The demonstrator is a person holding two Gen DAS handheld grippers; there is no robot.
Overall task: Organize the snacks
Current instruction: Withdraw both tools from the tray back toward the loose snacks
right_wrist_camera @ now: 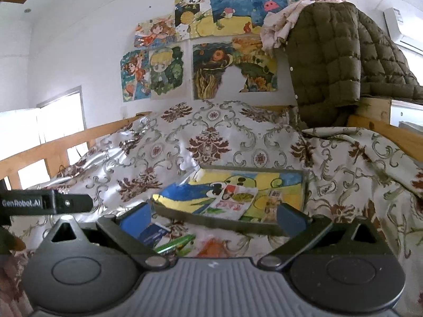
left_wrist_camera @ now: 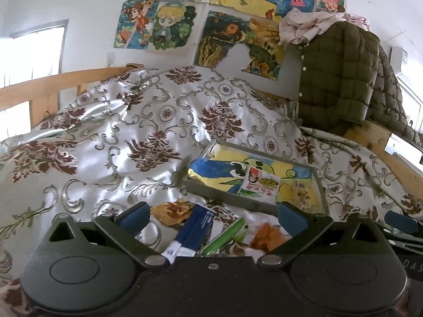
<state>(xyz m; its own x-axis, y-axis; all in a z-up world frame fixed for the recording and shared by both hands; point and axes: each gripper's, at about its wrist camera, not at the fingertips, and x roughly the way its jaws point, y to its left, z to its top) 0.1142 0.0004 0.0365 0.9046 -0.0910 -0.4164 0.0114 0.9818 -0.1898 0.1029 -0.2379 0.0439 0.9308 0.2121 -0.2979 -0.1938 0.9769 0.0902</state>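
Observation:
On the patterned bedspread lies a shallow grey tray (left_wrist_camera: 232,198) (right_wrist_camera: 224,223) lined with a cartoon drawing. A red and white snack packet (left_wrist_camera: 260,183) (right_wrist_camera: 234,200) rests inside it, with a clear packet (left_wrist_camera: 300,191) (right_wrist_camera: 272,202) to its right. In front of the tray lie loose snacks: a blue box (left_wrist_camera: 194,227) (right_wrist_camera: 153,233), a green bar (left_wrist_camera: 224,236) (right_wrist_camera: 175,243), an orange packet (left_wrist_camera: 267,236) (right_wrist_camera: 214,247) and a golden packet (left_wrist_camera: 171,212). My left gripper (left_wrist_camera: 214,215) hovers open over the loose snacks. My right gripper (right_wrist_camera: 212,215) is open near the tray's front rim, holding nothing.
A silver bedspread with brown damask (left_wrist_camera: 148,121) covers the bed. Wooden rails (left_wrist_camera: 53,82) run along the left, and a wooden board (right_wrist_camera: 380,129) along the right. An olive quilted jacket (left_wrist_camera: 341,79) hangs at the back right. Drawings (right_wrist_camera: 211,52) cover the wall.

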